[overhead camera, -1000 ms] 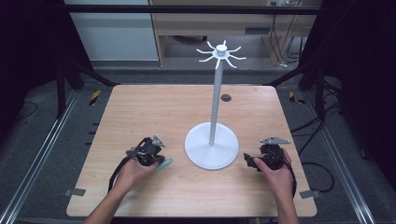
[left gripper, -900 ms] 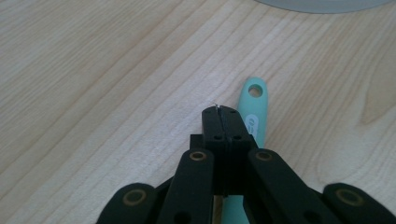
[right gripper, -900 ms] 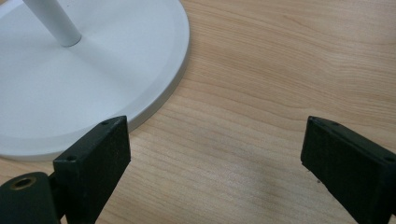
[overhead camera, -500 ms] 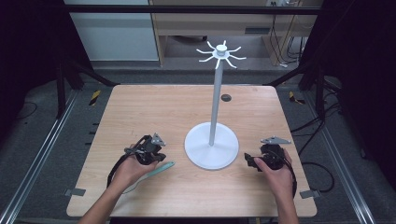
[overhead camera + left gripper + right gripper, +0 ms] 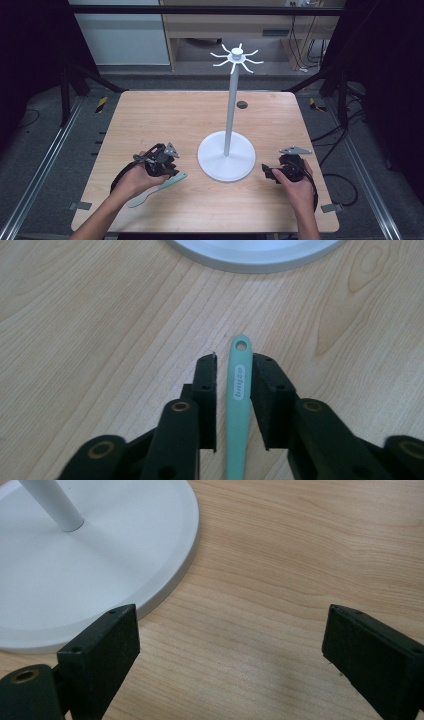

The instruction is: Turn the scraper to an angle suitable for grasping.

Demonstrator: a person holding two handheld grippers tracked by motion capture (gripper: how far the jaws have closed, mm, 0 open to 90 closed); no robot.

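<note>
Wooden table [image 5: 165,112] seen from above, with a white hanging stand [image 5: 227,162] on a round base near the middle of the front half and a ring of hooks at the top of its pole. A pale green spatula [image 5: 156,190] lies flat near the front left corner, handle pointing toward the stand's base. The left gripper [image 5: 167,167] sits over the handle end. In the left gripper view the handle [image 5: 239,400], with its hanging hole [image 5: 242,345] at the tip, runs between the two jaws; the jaws have just been opening, and a thin gap shows on each side, so the pads are not pressing on it. The right gripper [image 5: 266,172] rests near the front right of the base, its jaws spread wide with only bare wood between them.

To pick the spatula up well, the jaws probably need to close squarely on the handle below the hole, leaving that hole free for a hook. A grip too close to the tip could let the blade end swing down.
</note>
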